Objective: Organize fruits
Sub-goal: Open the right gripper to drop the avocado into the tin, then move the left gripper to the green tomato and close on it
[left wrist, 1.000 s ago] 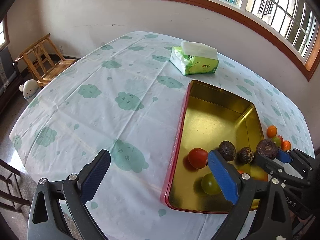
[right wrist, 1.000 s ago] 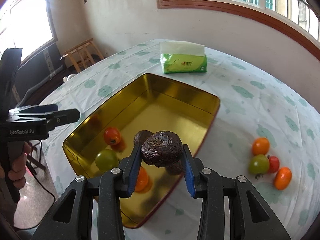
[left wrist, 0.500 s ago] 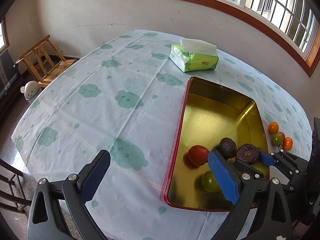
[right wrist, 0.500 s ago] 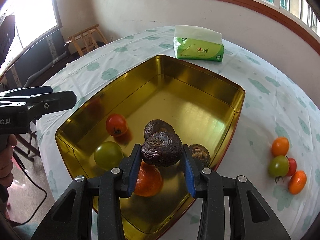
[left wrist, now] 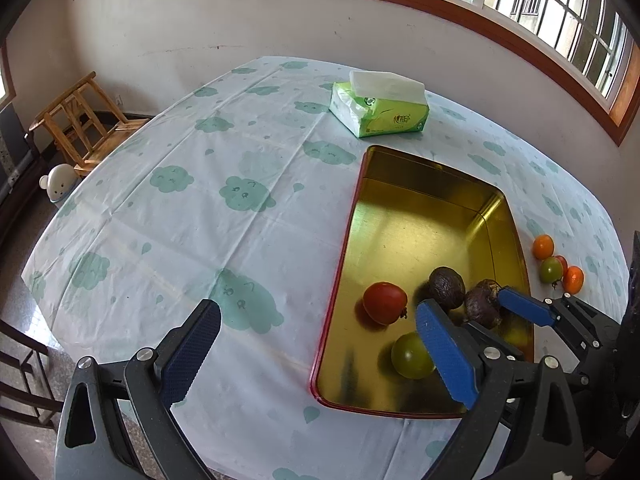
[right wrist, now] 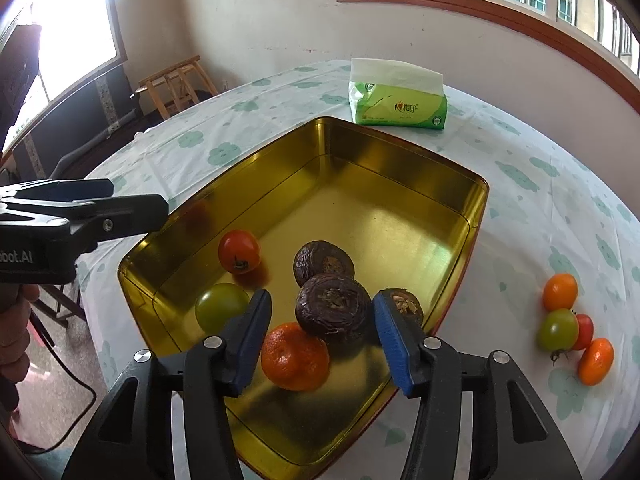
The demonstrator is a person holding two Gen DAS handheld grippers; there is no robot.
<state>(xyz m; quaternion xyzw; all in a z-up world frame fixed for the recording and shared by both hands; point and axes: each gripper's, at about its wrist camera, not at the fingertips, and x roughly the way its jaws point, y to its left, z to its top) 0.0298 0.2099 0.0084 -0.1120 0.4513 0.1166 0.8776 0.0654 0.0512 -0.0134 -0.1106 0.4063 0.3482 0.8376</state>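
**Right tongs spread around a wrinkled fruit in the tin**

Our right tongs (right wrist: 322, 316) stand wide open over the near end of the gold tin (right wrist: 400, 152). A dark wrinkled fruit (right wrist: 333, 309) sits between the blue pads (right wrist: 394, 336), with a clear gap to each one, so we have hold of nothing. In the right wrist view this fruit leans on an orange (right wrist: 295, 356) just in front of it. A second wrinkled fruit (right wrist: 323, 262) lies just beyond, and a third (right wrist: 407, 305) peeks out behind the right pad, close to the tin's right wall.

To the left in the tin we see a red tomato (right wrist: 239, 251) and, nearer, a green tomato (right wrist: 221, 306), both apart from the dark fruits.

Our left tongs (left wrist: 318, 344) are also wide open and empty, held above the tablecloth (left wrist: 200, 220) at the tin's left near corner; the right pad overlaps the green tomato in that view.

Outside the tin, on the cloth to its right, four small fruits cluster together: an orange one (right wrist: 560, 291) farthest, a green one (right wrist: 557, 330), a red one (right wrist: 585, 331) touching it, and another orange one (right wrist: 596, 361) nearest.

A green tissue pack (right wrist: 398, 100) lies beyond the tin's far end. A wooden chair (left wrist: 80, 124) stands off the table at far left.
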